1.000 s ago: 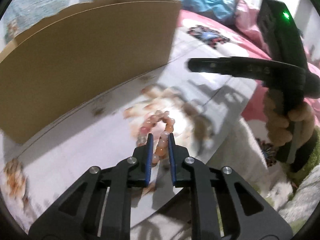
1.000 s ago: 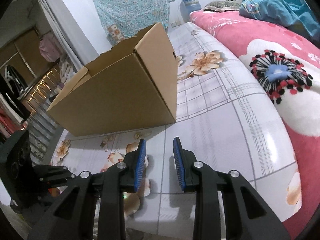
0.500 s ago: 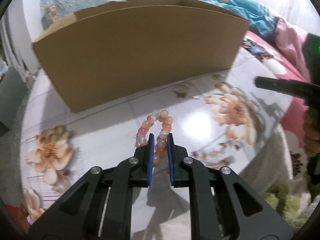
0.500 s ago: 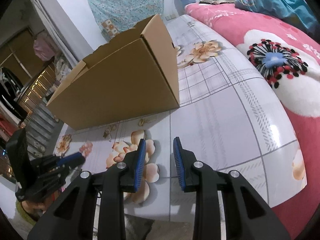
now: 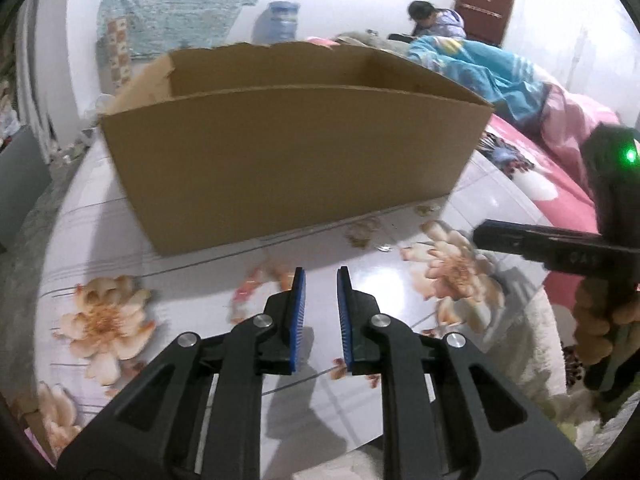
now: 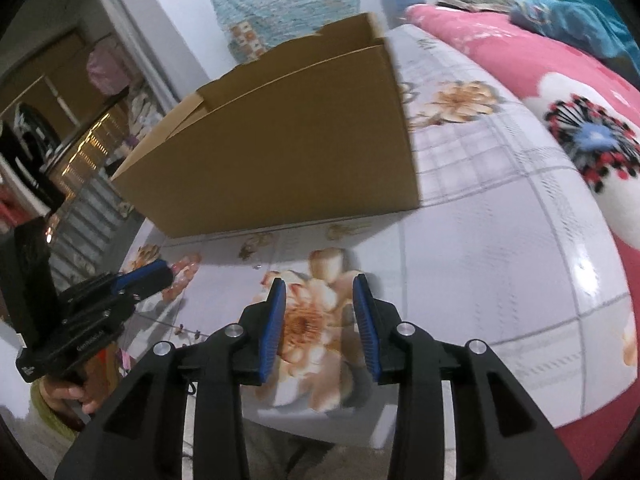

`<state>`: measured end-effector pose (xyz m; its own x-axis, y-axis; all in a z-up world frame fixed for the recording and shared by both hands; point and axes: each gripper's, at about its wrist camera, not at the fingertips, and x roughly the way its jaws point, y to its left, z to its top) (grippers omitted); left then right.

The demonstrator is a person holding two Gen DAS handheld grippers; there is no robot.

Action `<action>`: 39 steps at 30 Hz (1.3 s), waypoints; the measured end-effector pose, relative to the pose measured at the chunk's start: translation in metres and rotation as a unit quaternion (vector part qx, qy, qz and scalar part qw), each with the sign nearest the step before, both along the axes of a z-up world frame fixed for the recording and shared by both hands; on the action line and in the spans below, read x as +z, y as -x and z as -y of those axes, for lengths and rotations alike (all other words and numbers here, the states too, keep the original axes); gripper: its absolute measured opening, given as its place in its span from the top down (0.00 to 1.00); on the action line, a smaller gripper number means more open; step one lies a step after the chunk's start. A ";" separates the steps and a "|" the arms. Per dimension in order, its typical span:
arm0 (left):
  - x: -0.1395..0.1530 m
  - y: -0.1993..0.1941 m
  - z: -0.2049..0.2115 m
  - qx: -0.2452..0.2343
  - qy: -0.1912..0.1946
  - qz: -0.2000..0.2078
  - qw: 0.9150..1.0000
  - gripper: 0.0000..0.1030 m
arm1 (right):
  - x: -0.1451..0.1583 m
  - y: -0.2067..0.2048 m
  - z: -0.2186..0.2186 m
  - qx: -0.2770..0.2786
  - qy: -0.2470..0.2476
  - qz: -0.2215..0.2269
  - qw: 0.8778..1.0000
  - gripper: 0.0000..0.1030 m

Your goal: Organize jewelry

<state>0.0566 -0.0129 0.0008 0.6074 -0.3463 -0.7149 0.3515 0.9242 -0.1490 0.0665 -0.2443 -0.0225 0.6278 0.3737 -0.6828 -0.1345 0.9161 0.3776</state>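
Observation:
A bracelet (image 5: 250, 294) of pink and orange beads shows as a blur just left of my left gripper's (image 5: 321, 273) left fingertip, in front of the open cardboard box (image 5: 288, 168). The left jaws are opening, with only the tablecloth showing in the narrow gap between the blue pads. In the right wrist view the beads (image 6: 184, 274) sit right at the tip of the left gripper (image 6: 160, 274); I cannot tell whether they rest on the table. My right gripper (image 6: 320, 286) hovers over a printed flower, its jaws opening with nothing between them.
The glossy flowered table (image 5: 120, 240) carries the box (image 6: 280, 152) across its middle. A bed with a pink quilt (image 6: 560, 80) runs along the right. A person (image 5: 436, 20) sits at the back. Shelves and clothes (image 6: 80, 128) stand at the left.
The bracelet was between the left pads before; now it is outside the gap, blurred at the left fingertip. The left view has swung to face the box. The right jaws have widened.

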 end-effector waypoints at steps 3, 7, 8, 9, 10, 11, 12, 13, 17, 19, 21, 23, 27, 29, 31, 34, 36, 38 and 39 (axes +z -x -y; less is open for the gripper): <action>-0.007 -0.006 0.013 -0.014 0.000 -0.008 1.000 0.84 | 0.000 -0.005 -0.010 0.015 0.024 0.012 1.000 0.66; -0.013 -0.011 0.026 -0.028 -0.005 -0.009 1.000 0.79 | -0.003 -0.009 -0.018 0.027 0.049 0.029 0.998 0.66; -0.013 -0.013 0.029 -0.030 -0.008 -0.007 1.000 0.79 | -0.003 -0.009 -0.019 0.031 0.052 0.033 0.998 0.66; -0.015 -0.016 0.032 -0.031 -0.012 -0.006 0.999 0.79 | -0.004 -0.009 -0.020 0.035 0.054 0.036 0.997 0.66; -0.016 -0.019 0.035 -0.031 -0.015 -0.006 0.999 0.79 | -0.005 -0.008 -0.021 0.038 0.057 0.040 0.997 0.66; -0.016 -0.020 0.035 -0.031 -0.015 -0.006 0.999 0.79 | -0.006 -0.009 -0.020 0.040 0.058 0.043 0.997 0.66; -0.017 -0.024 0.036 -0.029 -0.016 -0.007 0.999 0.79 | -0.007 -0.009 -0.019 0.041 0.057 0.045 0.997 0.66; -0.017 -0.026 0.036 -0.030 -0.016 -0.008 0.999 0.79 | -0.009 -0.010 -0.018 0.041 0.053 0.046 0.997 0.66; -0.018 -0.035 0.042 -0.034 -0.022 -0.012 0.999 0.79 | -0.017 -0.015 -0.010 0.038 0.029 0.038 0.998 0.66; -0.019 -0.040 0.046 -0.035 -0.026 -0.014 0.999 0.79 | -0.018 -0.014 -0.008 0.036 0.016 0.038 0.998 0.67; -0.021 -0.044 0.050 -0.035 -0.026 -0.016 0.999 0.79 | -0.019 -0.013 -0.006 0.036 0.009 0.039 0.999 0.67; -0.021 -0.046 0.054 -0.035 -0.027 -0.012 0.999 0.79 | -0.020 -0.011 -0.006 0.037 0.009 0.041 0.998 0.66; -0.023 -0.049 0.063 -0.033 -0.040 0.001 0.999 0.79 | -0.021 -0.009 -0.004 0.037 0.006 0.043 0.998 0.66; -0.023 -0.049 0.068 -0.035 -0.055 0.009 0.998 0.79 | -0.022 -0.009 -0.002 0.037 0.000 0.042 0.998 0.66; -0.023 -0.047 0.074 -0.039 -0.079 0.017 0.996 0.80 | -0.023 -0.009 0.001 0.037 -0.005 0.041 0.998 0.66; -0.022 -0.042 0.081 -0.051 -0.093 0.020 0.994 0.87 | -0.025 -0.007 0.003 0.037 -0.007 0.042 0.998 0.66; -0.022 -0.038 0.083 -0.057 -0.098 0.020 0.993 0.90 | -0.025 -0.006 0.005 0.037 -0.006 0.043 0.998 0.66; -0.022 -0.034 0.084 -0.062 -0.101 0.020 0.993 0.90 | -0.023 -0.010 0.004 0.037 -0.006 0.043 0.998 0.66; -0.022 -0.031 0.084 -0.064 -0.102 0.019 0.993 0.90 | -0.024 -0.010 0.005 0.037 -0.007 0.043 0.998 0.66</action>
